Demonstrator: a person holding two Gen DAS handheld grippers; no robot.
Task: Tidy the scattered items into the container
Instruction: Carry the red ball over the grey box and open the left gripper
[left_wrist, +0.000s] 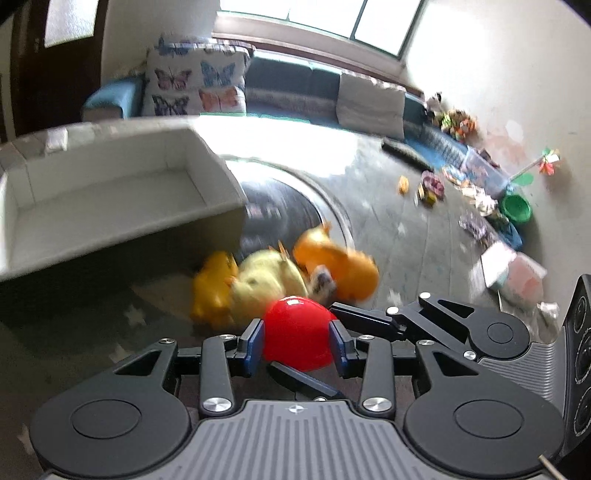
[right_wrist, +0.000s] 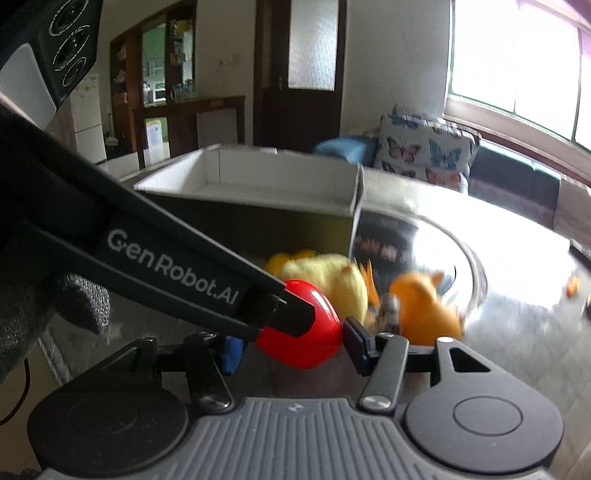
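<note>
Your red bowl is sitting dome-up, rim down, so it's basically upside down and has no real long axis to speak of, just a round cap with a small white glare patch on top. Your left gripper has it pinched, one blue pad on each side of the dome, low over the glass tabletop. From the right wrist view the same bowl sits between the fingers of your right gripper, but they're spread and I can't see the pads actually touching it, and the left gripper's black arm cuts across with "GenRobot.AI" printed in white. Just behind the bowl there's a blurry pile of toys: a pale yellow plush, a yellow rubber animal to its left and an orange one to its right. The open white cardboard box stands beyond them on the left side of the table, near the yellow toy. Farther back you've got a butterfly-print cushion on a dark sofa, and a green bowl among floor clutter by the wall.
</note>
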